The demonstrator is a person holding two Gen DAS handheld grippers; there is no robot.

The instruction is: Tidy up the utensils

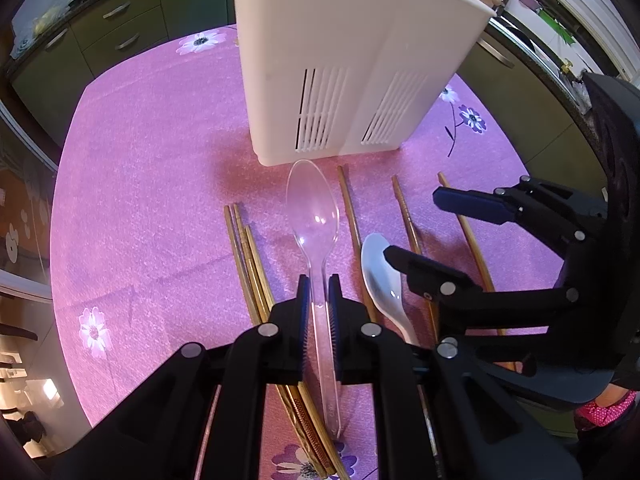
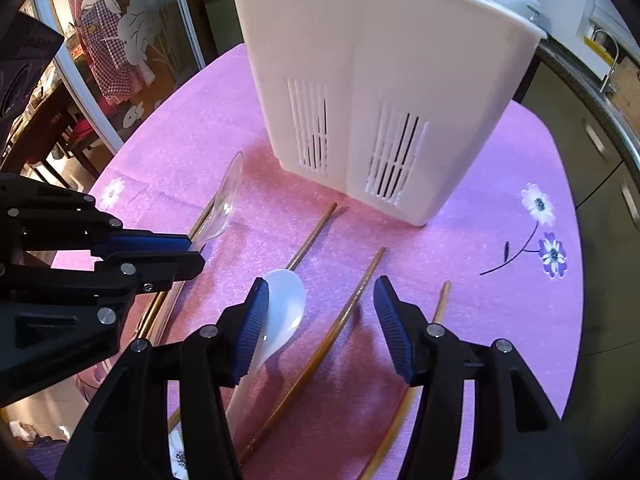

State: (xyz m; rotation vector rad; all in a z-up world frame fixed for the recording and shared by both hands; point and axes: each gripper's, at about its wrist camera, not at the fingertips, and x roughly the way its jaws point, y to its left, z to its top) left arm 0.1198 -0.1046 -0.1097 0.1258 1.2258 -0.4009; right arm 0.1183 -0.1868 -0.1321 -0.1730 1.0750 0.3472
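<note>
Left gripper (image 1: 319,304) clamped on 1 clear spoon (image 1: 314,216), frame center. Right gripper (image 2: 320,320) apart over 1 white spoon (image 2: 285,300). 6 chopsticks (image 1: 406,216) on pink mat (image 1: 160,160); 1 white holder (image 1: 348,60) at top.

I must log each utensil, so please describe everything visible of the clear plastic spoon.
The clear plastic spoon is transparent, with an oval bowl and a long flat handle. The left gripper is shut on its handle. Its bowl points toward the white utensil holder, near the holder's base, above the pink tablecloth. The right wrist view shows it tilted on edge.
</note>
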